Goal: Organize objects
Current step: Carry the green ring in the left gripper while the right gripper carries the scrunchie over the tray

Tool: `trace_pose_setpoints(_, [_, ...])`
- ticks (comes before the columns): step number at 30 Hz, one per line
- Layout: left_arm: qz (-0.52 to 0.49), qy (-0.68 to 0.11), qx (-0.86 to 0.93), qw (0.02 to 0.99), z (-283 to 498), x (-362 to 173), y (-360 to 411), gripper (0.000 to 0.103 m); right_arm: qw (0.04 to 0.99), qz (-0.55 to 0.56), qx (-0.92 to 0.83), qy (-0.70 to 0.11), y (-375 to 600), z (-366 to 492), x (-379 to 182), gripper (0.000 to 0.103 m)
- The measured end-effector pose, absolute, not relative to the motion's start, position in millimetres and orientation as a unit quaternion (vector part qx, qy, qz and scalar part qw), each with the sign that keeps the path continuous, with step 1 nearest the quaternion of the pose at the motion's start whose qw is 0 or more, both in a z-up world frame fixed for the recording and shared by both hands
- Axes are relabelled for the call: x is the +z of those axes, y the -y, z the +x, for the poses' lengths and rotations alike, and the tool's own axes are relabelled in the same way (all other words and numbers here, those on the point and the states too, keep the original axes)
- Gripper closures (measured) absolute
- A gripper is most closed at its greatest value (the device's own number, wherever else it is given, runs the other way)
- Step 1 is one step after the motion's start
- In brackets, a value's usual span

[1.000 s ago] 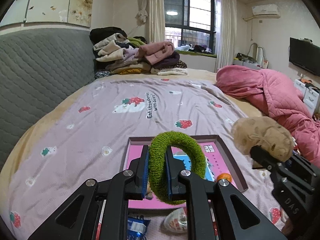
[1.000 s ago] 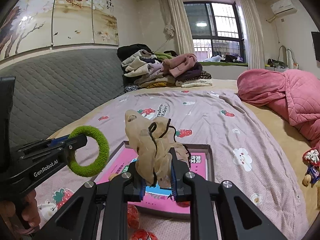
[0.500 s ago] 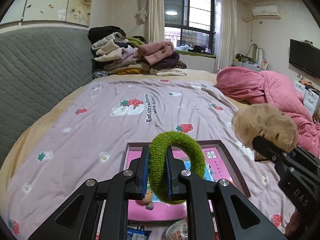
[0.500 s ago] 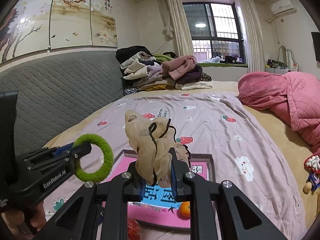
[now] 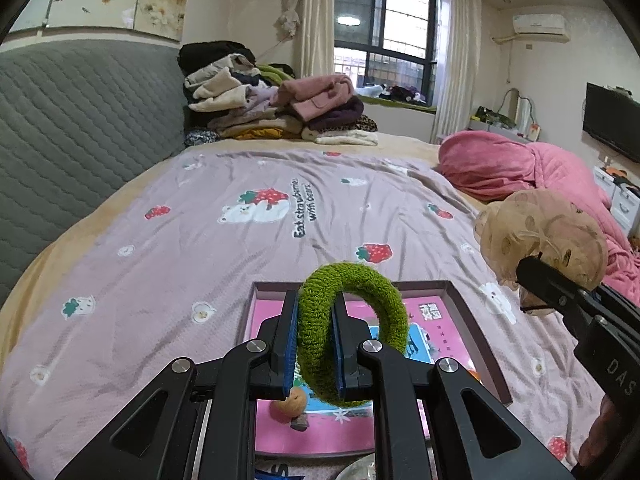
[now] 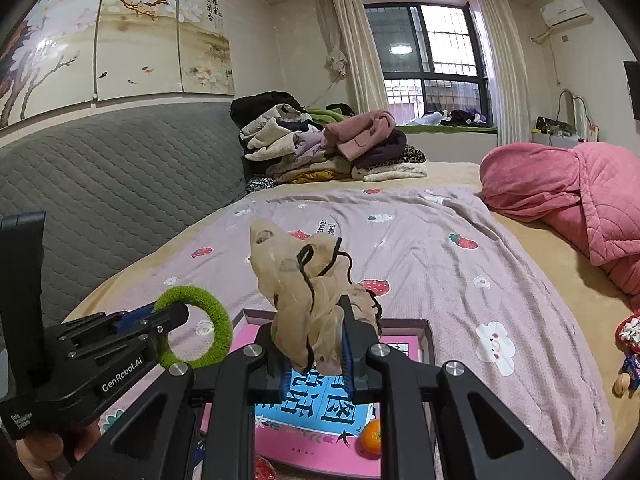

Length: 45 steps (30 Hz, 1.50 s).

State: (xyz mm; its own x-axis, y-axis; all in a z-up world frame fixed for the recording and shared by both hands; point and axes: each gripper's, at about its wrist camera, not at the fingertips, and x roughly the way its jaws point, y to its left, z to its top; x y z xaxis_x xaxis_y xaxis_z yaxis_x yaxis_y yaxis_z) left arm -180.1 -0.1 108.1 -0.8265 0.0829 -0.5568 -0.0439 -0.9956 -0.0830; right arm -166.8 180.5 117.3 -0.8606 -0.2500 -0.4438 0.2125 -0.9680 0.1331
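The left gripper (image 5: 314, 346) tilts downward, its fingers (image 5: 289, 336) clamped on a green hair tie (image 5: 352, 332). Beside it, the right gripper (image 6: 316, 354) points likewise, fingers pinching a beige scrunchie (image 6: 308, 300).

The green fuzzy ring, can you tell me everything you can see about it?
The green ring is a fluffy hair tie that looks like knitted yarn or terry, moss green all over, with an open hole in the middle. The left gripper is shut on one side of it, its blue-edged pads squeezing the band so the ring stands on edge. It hangs in the air above the pink box on the bed, touching only the pads.
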Motion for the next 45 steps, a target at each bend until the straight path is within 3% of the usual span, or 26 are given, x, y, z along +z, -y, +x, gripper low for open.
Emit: trace_pose_setpoints(45, [-0.381,0.001,0.922,0.067,-213.0,25.9,-43.0,0.088,0.091,0.326,-0.941,0.027,-188.7,-205.9,42.1,0.083])
